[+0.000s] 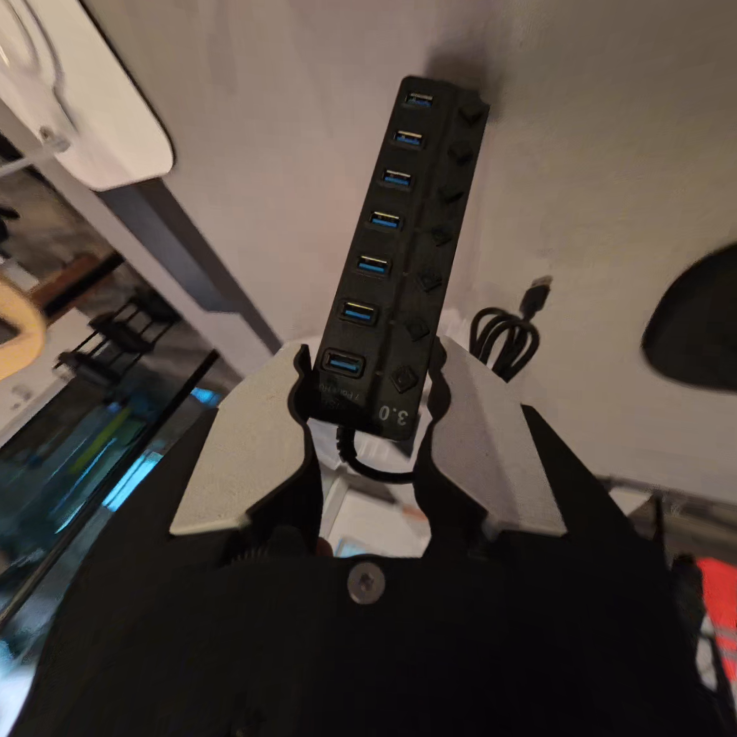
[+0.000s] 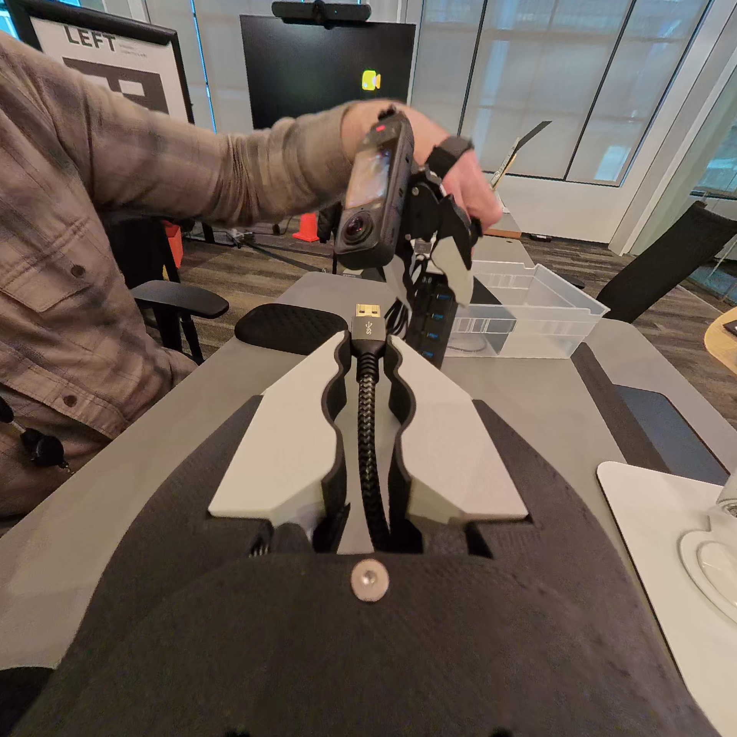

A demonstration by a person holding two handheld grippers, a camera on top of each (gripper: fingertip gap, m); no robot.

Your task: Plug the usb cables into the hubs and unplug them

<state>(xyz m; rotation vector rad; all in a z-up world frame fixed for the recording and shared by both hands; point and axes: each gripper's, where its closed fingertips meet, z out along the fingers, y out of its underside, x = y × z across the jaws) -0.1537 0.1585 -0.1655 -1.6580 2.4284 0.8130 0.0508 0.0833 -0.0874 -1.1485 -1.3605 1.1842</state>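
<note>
The left tongs (image 1: pixel 369 383) pinch a black hub (image 1: pixel 402 255) bearing printed white writing; the right tongs (image 2: pixel 367 351) pinch a braided usb cable (image 2: pixel 369 422) whose plug carries a small logo.

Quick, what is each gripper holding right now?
Left gripper: closed on the long black seven-port USB hub.
Right gripper: closed on the black braided USB cable, plug pointing forward.
</note>
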